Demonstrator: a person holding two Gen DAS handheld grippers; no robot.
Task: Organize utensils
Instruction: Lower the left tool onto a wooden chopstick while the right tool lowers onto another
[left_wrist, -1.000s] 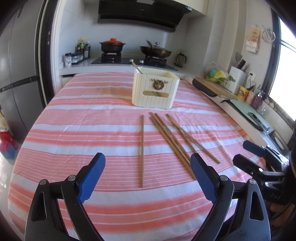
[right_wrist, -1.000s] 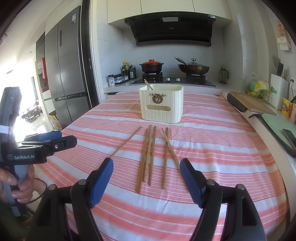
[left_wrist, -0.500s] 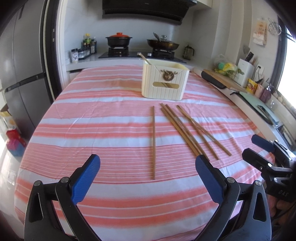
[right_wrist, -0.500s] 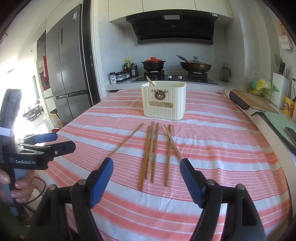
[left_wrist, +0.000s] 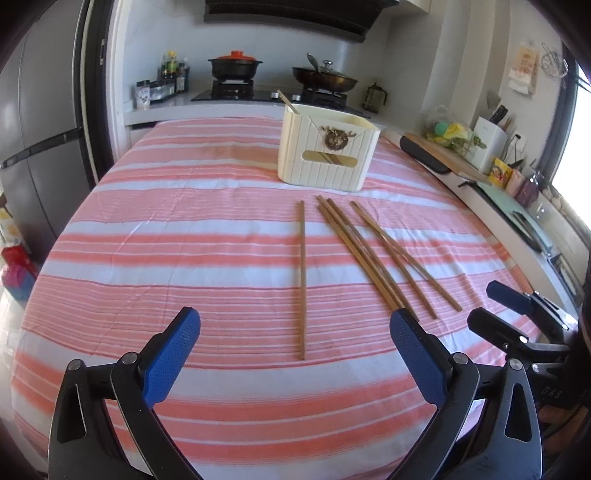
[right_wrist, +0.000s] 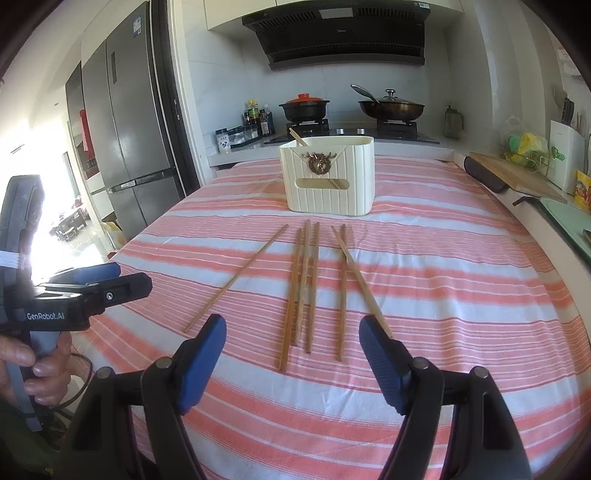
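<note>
Since a second ago the left gripper (left_wrist: 295, 343) has widened its jaws a bit more and both views have nudged closer to the table; nothing on the cloth has shifted. Six thin brown wooden chopsticks lie loose on the pink-and-white striped tablecloth (left_wrist: 184, 221), in front of the cream ribbed plastic utensil holder (left_wrist: 328, 155), which already has one stick leaning out of its top. One single chopstick (left_wrist: 302, 277) lies apart on the left, a tight bundle of three (left_wrist: 358, 254) sits mid, and a crossed pair (left_wrist: 402, 258) lies to the right. Judgement: light, stiff, smooth sticks, low profile on soft cloth, likely to roll or pivot if pinched near a tip; best grabbed around the middle or the thicker near end, jaws across the shaft, one or a bundle at a time. Cloth may bunch under the pads. Left gripper is fully spread, nothing between its blue pads, lined up roughly with the single stick. Right gripper (right_wrist: 291, 343) is also spread, somewhat less wide, empty, with the near ends of the bundle just ahead of it. Holder stands upright toward the far side of the table, with stove, pots and fridge behind. A hand (right_wrist: 33, 369) grips the left tool's handle.
</note>
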